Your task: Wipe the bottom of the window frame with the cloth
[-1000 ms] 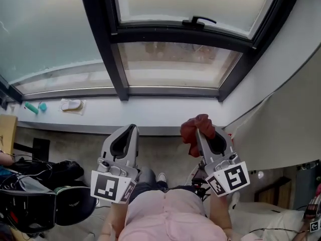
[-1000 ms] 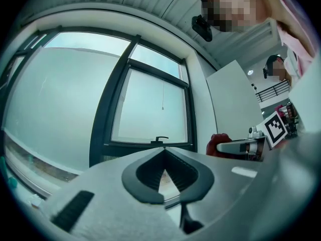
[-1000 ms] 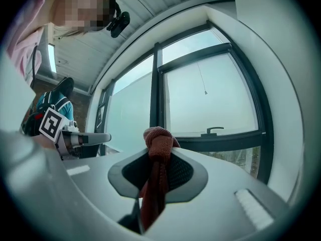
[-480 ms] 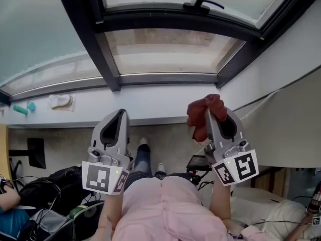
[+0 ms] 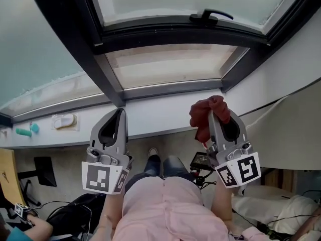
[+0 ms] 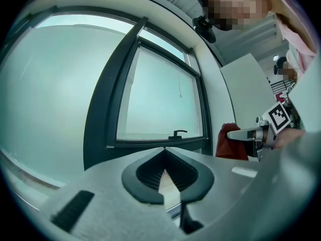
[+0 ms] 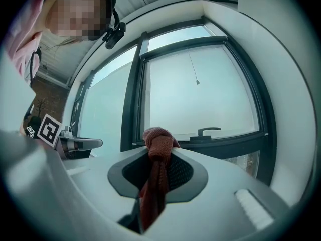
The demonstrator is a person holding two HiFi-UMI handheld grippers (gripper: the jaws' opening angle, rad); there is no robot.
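Note:
A dark red cloth point(image 5: 206, 110) is bunched at the tips of my right gripper point(image 5: 212, 115), which is shut on it just below the white sill point(image 5: 150, 115). In the right gripper view a strand of the cloth point(image 7: 157, 138) hangs down between the jaws. My left gripper point(image 5: 119, 111) is shut with nothing in it, level with the right one and to its left. The window frame's dark bottom rail point(image 5: 170, 88) runs above the sill, beyond both grippers. The left gripper view shows the cloth point(image 6: 229, 143) off to the right.
A black window handle point(image 5: 211, 16) sits on the upper sash. A small white dish point(image 5: 64, 120) and teal objects point(image 5: 27, 130) lie on the sill at far left. A white wall point(image 5: 291, 119) closes the right side. Bags and cables lie on the floor below.
Both grippers have come up and closer to the sill, and the window fills more of the head view. The cloth stays in the right gripper.

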